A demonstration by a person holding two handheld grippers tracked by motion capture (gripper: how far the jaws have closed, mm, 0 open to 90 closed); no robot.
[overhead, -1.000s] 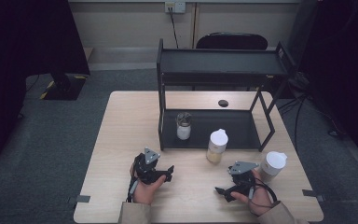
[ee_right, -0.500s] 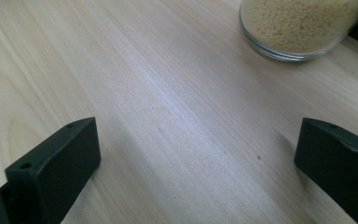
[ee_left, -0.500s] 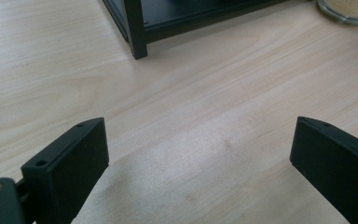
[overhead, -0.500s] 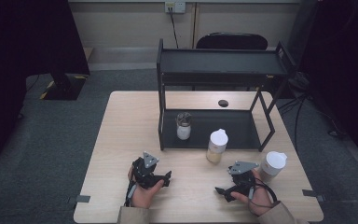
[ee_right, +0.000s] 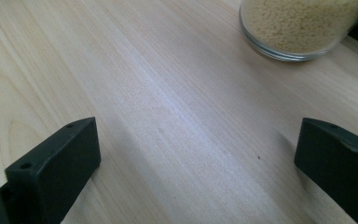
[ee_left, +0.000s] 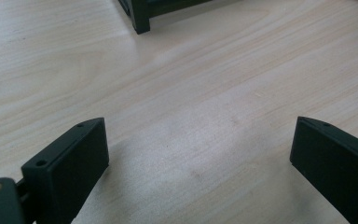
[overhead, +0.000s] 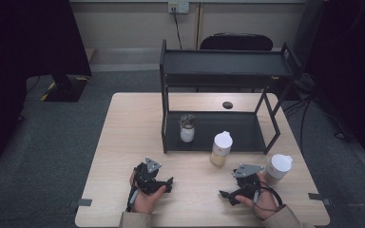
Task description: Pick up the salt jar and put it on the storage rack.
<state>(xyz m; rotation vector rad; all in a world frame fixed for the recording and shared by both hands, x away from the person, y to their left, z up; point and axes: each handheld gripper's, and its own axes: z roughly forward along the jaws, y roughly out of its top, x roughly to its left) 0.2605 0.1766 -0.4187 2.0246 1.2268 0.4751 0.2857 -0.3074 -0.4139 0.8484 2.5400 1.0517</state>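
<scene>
My left gripper (overhead: 163, 182) rests low over the wooden table (overhead: 128, 142) near its front edge, held in a hand. In the left gripper view my left gripper (ee_left: 198, 135) stands open, with bare wood between the jaws and a foot of the black shelf rack (ee_left: 139, 17) ahead. My right gripper (overhead: 228, 194) sits at the front right, held in the other hand. My right gripper (ee_right: 198, 135) is open too, over bare wood, with the base of a glass jar of yellow grains (ee_right: 303, 28) ahead at the right.
The black two-tier shelf rack (overhead: 228, 64) stands at the table's back. A small jar with white contents (overhead: 187, 128) is on its lower shelf. The white-lidded grain jar (overhead: 221, 148) stands before it, another white-lidded jar (overhead: 278, 167) beside the right hand. A small dark disc (overhead: 227, 105) lies behind.
</scene>
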